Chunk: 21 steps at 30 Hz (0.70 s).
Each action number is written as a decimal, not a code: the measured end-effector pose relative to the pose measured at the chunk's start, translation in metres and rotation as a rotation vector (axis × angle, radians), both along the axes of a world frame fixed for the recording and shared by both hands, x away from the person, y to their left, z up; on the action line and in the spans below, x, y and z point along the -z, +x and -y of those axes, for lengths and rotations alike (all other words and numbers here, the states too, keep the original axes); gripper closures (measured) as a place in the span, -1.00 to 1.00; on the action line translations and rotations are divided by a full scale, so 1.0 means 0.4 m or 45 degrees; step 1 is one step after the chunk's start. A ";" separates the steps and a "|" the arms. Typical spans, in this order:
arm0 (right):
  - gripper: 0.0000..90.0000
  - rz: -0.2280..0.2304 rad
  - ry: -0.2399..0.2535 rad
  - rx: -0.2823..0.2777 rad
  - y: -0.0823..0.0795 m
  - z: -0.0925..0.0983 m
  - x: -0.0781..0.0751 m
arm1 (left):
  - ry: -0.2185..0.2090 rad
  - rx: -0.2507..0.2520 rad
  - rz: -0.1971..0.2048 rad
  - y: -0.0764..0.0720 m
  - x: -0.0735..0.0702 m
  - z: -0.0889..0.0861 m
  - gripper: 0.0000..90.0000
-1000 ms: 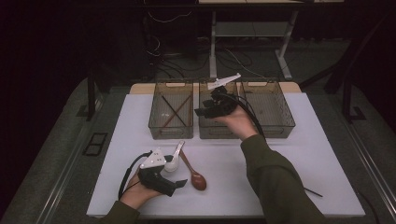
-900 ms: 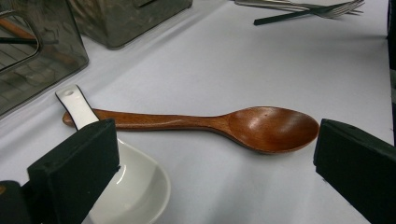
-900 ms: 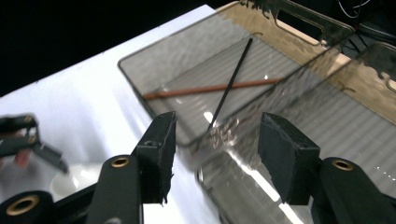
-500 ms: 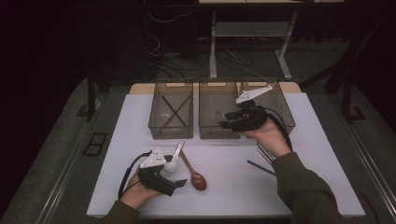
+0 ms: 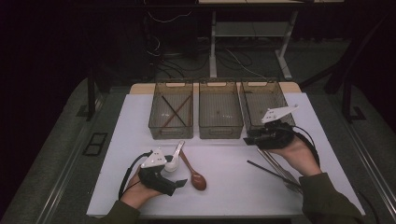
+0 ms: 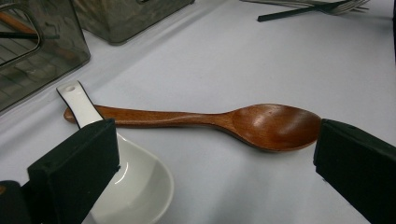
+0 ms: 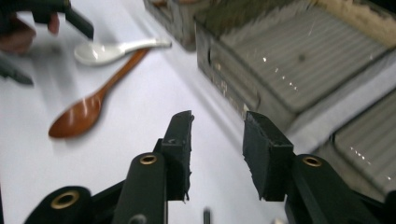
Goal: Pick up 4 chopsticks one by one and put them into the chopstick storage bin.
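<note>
Cutlery sorting seems to be our job: three bins (image 5: 220, 135) line the upper middle of the high view, the left one holding crossed chopsticks (image 5: 173, 112). Our right gripper (image 5: 249, 138) hovers at middle right, jaws part open with nothing between them, having just been narrowing. The forks (image 5: 276, 169) lie on the table (image 5: 140, 112) at lower right, beside our right hand. To pick well, we should lower squarely over one handle and close on that alone. Our left gripper (image 6: 212, 154) rests wide open around the wooden spoon (image 6: 261, 125), with the white spoon (image 6: 135, 184) beside its jaw. We can read no writing or labels anywhere.
</note>
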State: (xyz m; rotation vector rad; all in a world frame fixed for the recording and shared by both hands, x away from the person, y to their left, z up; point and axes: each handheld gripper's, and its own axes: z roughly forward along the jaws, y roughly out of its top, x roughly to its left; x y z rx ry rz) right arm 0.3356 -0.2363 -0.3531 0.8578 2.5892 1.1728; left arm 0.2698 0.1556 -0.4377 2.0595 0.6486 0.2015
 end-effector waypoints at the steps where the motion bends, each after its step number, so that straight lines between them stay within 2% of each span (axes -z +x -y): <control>1: 0.38 -0.002 -0.005 0.000 -0.006 0.009 0.007 | 0.002 -0.001 0.000 0.000 0.000 0.000 -1.00; 6: 0.40 -0.038 -0.030 -0.020 -0.035 0.044 0.036 | 0.000 0.000 0.002 0.000 0.000 0.000 -1.00; 12: 0.44 -0.046 -0.058 -0.024 -0.065 0.088 0.057 | 0.001 0.002 -0.002 -0.001 0.000 0.000 -1.00; 21: 0.49 -0.057 -0.067 -0.013 -0.103 0.150 0.088 | 0.003 0.004 0.000 -0.002 0.000 0.001 -1.00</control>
